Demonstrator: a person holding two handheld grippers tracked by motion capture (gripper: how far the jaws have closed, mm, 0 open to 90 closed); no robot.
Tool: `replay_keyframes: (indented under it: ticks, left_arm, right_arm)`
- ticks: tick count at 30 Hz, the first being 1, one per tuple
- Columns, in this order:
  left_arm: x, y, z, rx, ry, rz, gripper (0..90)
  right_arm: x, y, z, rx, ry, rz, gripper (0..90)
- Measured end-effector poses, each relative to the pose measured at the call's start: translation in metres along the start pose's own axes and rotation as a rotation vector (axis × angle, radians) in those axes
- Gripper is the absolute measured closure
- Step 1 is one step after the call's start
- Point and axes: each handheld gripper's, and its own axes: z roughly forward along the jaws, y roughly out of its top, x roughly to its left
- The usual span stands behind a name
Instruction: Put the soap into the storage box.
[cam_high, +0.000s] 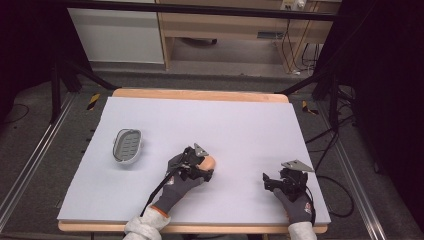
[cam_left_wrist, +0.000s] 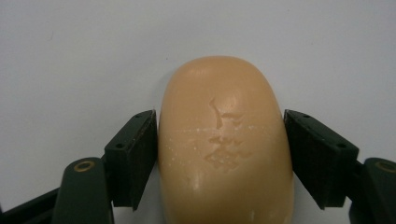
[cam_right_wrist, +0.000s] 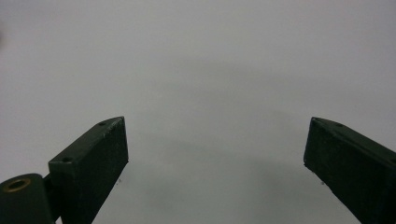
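Observation:
A peach-coloured soap bar (cam_left_wrist: 224, 144) lies on the white table sheet (cam_high: 225, 125), near the middle front. My left gripper (cam_left_wrist: 218, 114) is shut on the soap bar, with one black pad (cam_left_wrist: 135, 154) pressed to each long side. In the high view the soap bar (cam_high: 211, 161) sticks out to the right of the left gripper (cam_high: 206, 165). A grey soap dish (cam_high: 127, 146) with a slotted floor sits to the left, a short way from the left hand. My right gripper (cam_high: 266, 182) rests at the front right, open, and nothing lies between its jaws (cam_right_wrist: 217, 121).
The sheet covers a wooden table whose far edge (cam_high: 200, 94) shows bare. Black frame legs (cam_high: 57, 85) and cables (cam_high: 325, 145) stand beyond the table's sides. A wooden cabinet (cam_high: 225, 30) stands behind.

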Motion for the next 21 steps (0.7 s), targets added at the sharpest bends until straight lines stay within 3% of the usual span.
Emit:
replay_keyframes:
  ticks: [10,21]
  left_arm:
    - [-0.0001,0.0039,-0.0005,0.033,-0.001,0.0,30.7]
    - [0.001,0.004,-0.0039,0.034,-0.008,-0.021,31.4]
  right_arm:
    - [0.0003,0.0,0.0008,0.004,0.001,-0.002,6.7]
    - [-0.0008,-0.0002,0.0009,0.004,0.001,-0.005,6.7]
